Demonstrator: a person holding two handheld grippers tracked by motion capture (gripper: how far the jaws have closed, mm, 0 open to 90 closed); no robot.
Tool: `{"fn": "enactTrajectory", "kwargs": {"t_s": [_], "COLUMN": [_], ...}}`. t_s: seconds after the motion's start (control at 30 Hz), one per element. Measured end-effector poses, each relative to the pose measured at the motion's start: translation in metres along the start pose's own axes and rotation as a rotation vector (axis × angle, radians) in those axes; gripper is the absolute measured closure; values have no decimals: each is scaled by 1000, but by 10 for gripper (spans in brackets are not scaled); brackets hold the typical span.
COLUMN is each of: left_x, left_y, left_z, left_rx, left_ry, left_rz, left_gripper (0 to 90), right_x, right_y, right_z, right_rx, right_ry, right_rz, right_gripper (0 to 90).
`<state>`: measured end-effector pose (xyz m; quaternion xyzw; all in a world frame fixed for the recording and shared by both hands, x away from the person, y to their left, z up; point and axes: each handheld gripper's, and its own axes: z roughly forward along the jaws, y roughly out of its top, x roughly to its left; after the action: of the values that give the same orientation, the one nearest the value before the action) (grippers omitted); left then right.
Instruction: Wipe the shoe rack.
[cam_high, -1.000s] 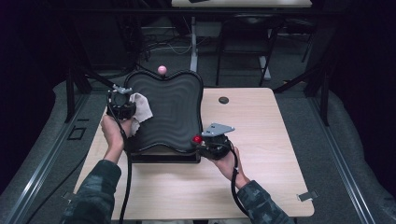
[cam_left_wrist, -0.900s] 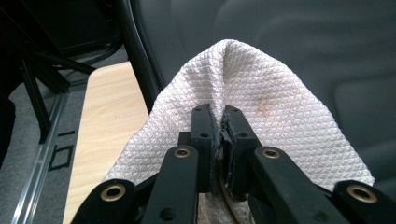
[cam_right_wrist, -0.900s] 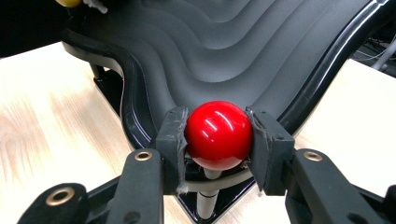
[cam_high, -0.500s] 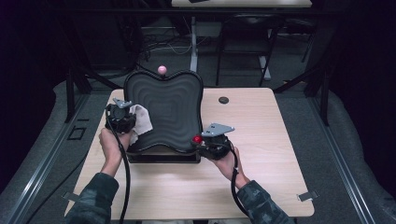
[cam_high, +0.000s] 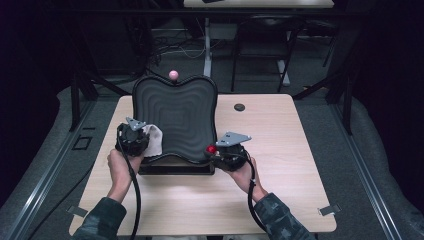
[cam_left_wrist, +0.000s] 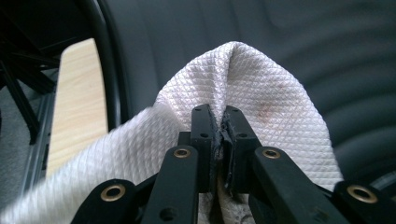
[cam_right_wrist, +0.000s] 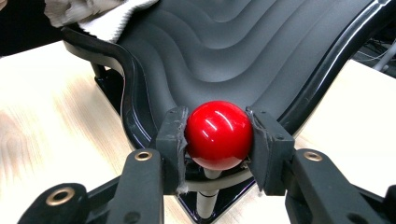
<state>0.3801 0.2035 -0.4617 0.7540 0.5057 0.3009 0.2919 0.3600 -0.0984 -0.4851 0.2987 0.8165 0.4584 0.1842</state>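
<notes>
A black ridged tray (cam_high: 175, 115) stands tilted on a dark base near the table's front. A white quilted cloth (cam_high: 154, 140) (cam_left_wrist: 261, 102) lies against its left front part, and my left gripper (cam_high: 134, 139) (cam_left_wrist: 219, 135) is shut on a fold of it. My right gripper (cam_high: 220, 150) (cam_right_wrist: 218, 140) is shut on a glossy red ball knob (cam_high: 212, 149) (cam_right_wrist: 218, 134) at the tray's front right corner; the knob stands on a short pale stem. A pink ball knob (cam_high: 173, 75) tops the tray's far edge.
The wooden table (cam_high: 280, 145) carries a small black disc (cam_high: 239, 107) at the back right of the tray. Dark table legs, cables and floor rails lie beyond and beside the table.
My left gripper has moved with the cloth toward the near left corner of the tray. The right gripper and red knob have stayed put.
</notes>
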Motion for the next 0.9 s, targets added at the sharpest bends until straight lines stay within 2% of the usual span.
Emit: {"fn": "enactTrajectory", "kwargs": {"t_s": [0.47, 0.5, 0.57, 0.9], "left_x": [-17, -17, -18, -21], "left_y": [-17, -18, -19, -25], "left_z": [-8, -9, -9, -13], "left_rx": [6, 7, 11, 18], "left_ry": [-68, -74, -90, -117], "left_rz": [28, 26, 23, 17], "left_gripper": [840, 840, 840, 840], "right_x": [0, 0, -1, 2], "right_y": [-1, -1, -1, -2], "right_z": [0, 0, 1, 2], "right_rx": [-11, -2, -16, -24], "right_ry": [10, -9, 15, 28], "right_rz": [-4, -7, -5, -17], "right_gripper": [602, 602, 602, 603]}}
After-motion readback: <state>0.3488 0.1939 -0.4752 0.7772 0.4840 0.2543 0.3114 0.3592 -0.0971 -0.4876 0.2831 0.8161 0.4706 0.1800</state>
